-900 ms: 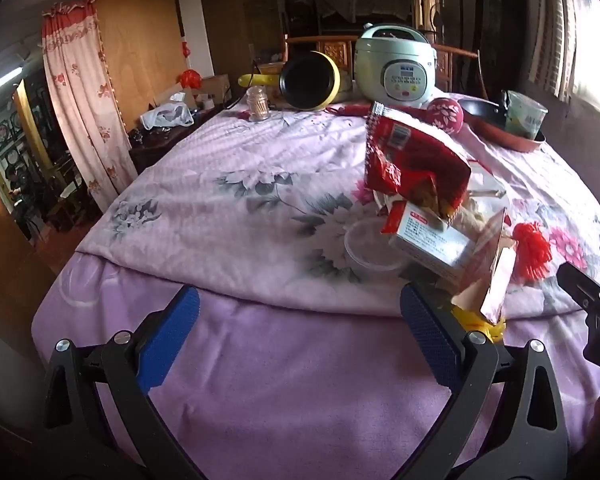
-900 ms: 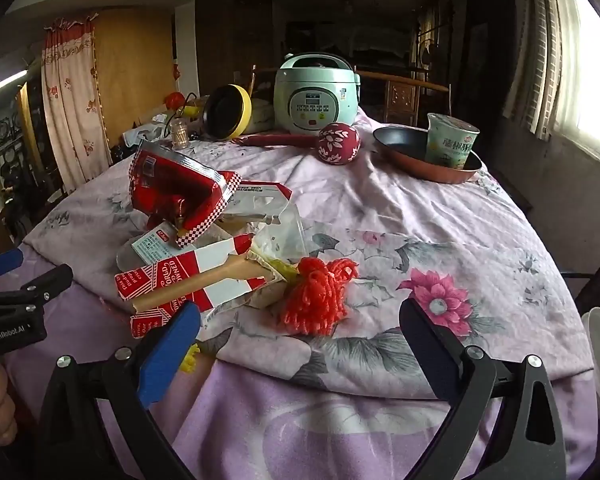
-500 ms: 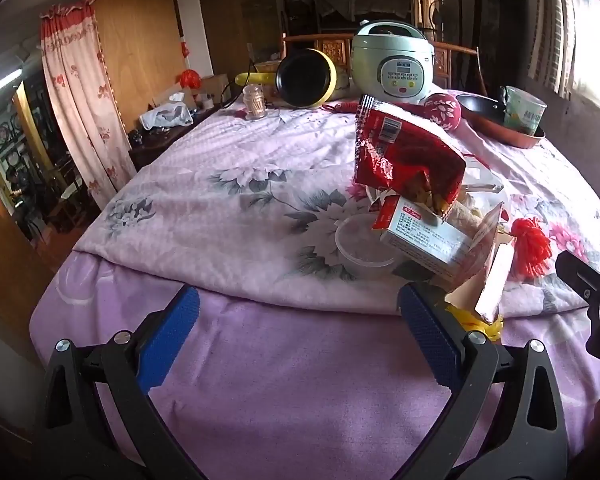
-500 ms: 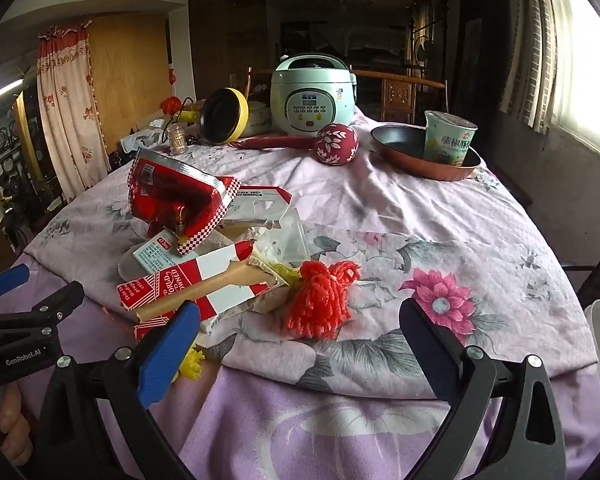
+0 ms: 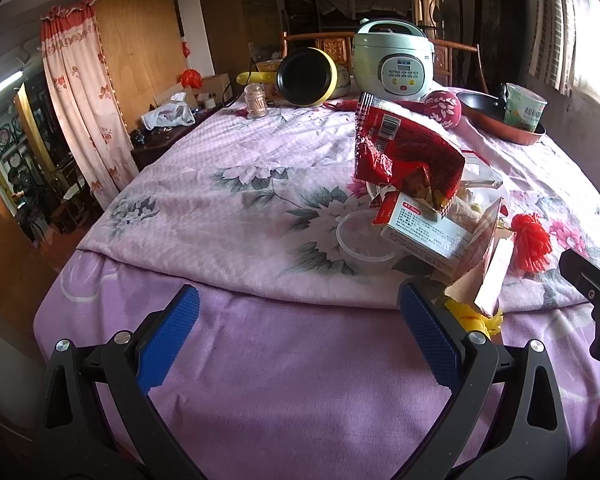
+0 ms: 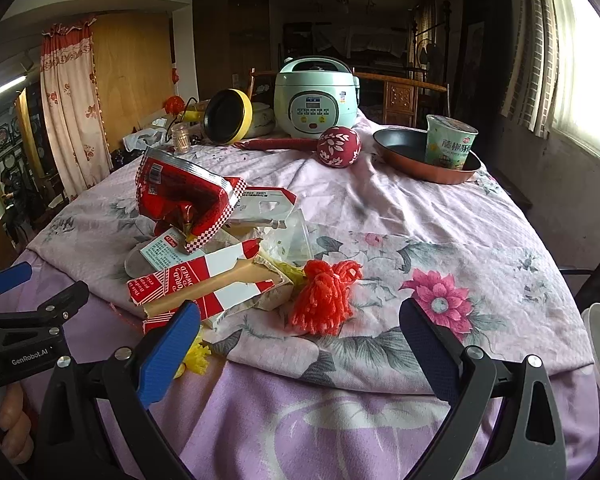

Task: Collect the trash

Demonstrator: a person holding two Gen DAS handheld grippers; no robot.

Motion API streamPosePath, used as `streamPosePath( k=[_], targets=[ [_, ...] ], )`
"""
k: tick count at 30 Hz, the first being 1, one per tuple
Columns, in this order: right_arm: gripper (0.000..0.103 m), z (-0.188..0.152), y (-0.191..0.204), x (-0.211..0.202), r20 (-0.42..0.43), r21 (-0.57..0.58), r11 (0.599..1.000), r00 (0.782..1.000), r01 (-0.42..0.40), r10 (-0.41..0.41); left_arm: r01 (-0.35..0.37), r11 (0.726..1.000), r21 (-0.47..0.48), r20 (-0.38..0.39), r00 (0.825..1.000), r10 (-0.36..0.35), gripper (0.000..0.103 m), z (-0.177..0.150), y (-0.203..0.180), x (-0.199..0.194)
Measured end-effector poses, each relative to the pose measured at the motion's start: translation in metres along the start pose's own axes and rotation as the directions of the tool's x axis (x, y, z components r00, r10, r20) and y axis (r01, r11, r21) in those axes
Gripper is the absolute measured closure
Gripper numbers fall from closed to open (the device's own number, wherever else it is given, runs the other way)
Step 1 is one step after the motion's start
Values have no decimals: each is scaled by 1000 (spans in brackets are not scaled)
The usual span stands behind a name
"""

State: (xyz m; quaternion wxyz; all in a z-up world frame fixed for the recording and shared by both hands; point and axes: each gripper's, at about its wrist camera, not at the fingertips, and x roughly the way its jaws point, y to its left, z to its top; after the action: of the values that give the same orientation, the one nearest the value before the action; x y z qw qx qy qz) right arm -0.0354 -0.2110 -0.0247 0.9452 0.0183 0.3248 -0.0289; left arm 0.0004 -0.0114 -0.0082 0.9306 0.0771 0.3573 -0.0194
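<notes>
Both my claws are spread wide and empty: left gripper [image 5: 300,336] hangs over bare purple blanket beside the trash pile, right gripper [image 6: 300,340] sits just short of it. The pile lies mid-table on the floral cloth [image 6: 419,216]: red foil snack bag [image 6: 180,188] on top, torn red-and-white carton [image 6: 204,284], small white box [image 5: 423,232], clear plastic cup [image 5: 359,240]. All looks light and crushable; the foil is probably slippery, so I'd pinch the bag's crimped top edge or the carton's stiff flat wall.

red snack bag [image 6: 180,190]; floral pink cloth [image 6: 399,208]; mint rice cooker [image 6: 313,98]
</notes>
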Motion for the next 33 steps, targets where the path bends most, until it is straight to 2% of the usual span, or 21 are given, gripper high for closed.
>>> streamPosePath(
  k=[33],
  targets=[
    [5,1,-1,-19,30,0,1000,1000,6,-6,-1,1000,-6,15,1000,1,7,-1,3,-14]
  ],
)
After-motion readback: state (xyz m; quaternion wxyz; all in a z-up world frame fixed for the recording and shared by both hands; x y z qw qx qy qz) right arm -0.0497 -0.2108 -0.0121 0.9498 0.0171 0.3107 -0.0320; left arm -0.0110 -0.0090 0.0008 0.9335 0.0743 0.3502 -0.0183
